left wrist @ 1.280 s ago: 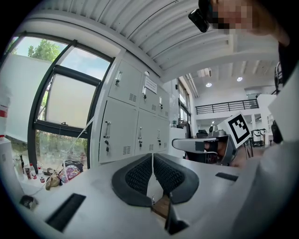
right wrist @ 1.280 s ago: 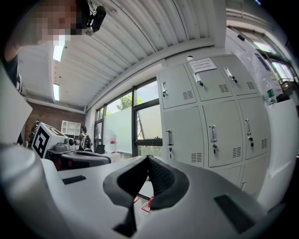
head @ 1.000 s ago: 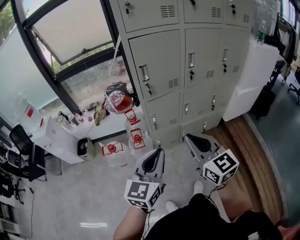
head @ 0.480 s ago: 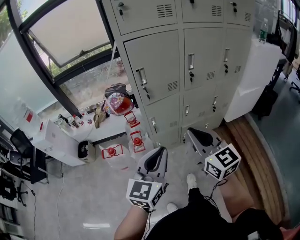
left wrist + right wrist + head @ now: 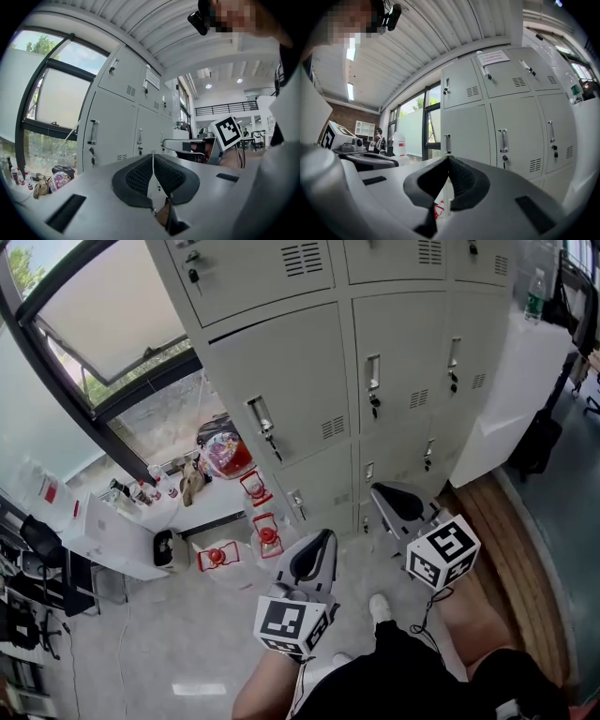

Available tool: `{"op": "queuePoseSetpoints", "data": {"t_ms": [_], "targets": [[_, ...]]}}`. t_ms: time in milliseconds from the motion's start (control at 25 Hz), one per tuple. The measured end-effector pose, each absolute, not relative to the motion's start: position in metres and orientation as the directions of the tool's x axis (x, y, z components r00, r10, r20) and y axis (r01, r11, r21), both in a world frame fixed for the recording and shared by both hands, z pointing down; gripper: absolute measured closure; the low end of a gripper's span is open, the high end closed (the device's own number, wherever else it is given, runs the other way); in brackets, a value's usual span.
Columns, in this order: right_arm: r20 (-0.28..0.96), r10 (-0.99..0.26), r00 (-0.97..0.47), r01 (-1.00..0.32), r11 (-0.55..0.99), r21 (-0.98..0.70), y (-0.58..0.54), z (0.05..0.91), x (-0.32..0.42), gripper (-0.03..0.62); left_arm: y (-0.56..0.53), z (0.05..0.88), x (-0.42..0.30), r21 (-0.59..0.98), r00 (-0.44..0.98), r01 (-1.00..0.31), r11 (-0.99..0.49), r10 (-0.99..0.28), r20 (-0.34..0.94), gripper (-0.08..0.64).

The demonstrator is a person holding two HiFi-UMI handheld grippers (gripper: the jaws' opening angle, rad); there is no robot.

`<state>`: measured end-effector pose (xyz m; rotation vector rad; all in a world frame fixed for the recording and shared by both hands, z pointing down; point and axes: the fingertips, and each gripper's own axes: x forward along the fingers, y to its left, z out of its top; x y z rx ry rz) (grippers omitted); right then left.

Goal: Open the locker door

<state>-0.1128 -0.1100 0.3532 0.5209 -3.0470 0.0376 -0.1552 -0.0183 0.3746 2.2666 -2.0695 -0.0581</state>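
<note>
A bank of grey lockers fills the upper part of the head view, and every door I can see is closed. Each door has a vertical metal handle, such as the handle on the left door and the handle on the middle door. My left gripper and right gripper are level and point at the lockers, short of the doors. Both are shut with nothing between the pads. The left gripper view shows its gripper shut, with a door handle ahead. In the right gripper view, its gripper is shut below two handles.
Left of the lockers, a low white table carries bottles and a colourful bag. Water jugs with red caps stand on the floor at the locker base. A white cabinet stands at the right beside a wooden floor strip. The person's foot is below.
Both grippers have moved forward toward the lockers with the person, and the doors now look larger and closer. Both pairs of jaws stay shut.
</note>
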Motion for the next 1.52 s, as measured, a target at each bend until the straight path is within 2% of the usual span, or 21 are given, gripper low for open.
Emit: {"op": "queuePoseSetpoints", "data": {"t_ms": [1160, 1200, 1280, 1520], "targets": [[0.07, -0.304, -0.95, -0.305, 0.952, -0.008, -0.339, 0.362, -0.166, 0.538, -0.222, 0.376, -0.174, 0.065, 0.019, -0.998, -0.017, -0.999, 0.04, 0.537], [0.067, -0.305, -0.95, -0.307, 0.952, -0.011, -0.344, 0.362, -0.169, 0.536, -0.224, 0.378, -0.174, 0.064, 0.016, -0.998, -0.013, -0.999, 0.044, 0.537], [0.066, -0.311, -0.948, -0.312, 0.95, -0.017, -0.353, 0.363, -0.174, 0.491, -0.228, 0.381, -0.175, 0.061, 0.011, -0.998, -0.008, -0.999, 0.053, 0.537], [0.084, -0.342, -0.936, -0.343, 0.939, -0.004, -0.37, 0.367, -0.189, 0.451, -0.236, 0.384, -0.181, 0.063, 0.01, -0.998, -0.006, -0.998, 0.068, 0.537]]}}
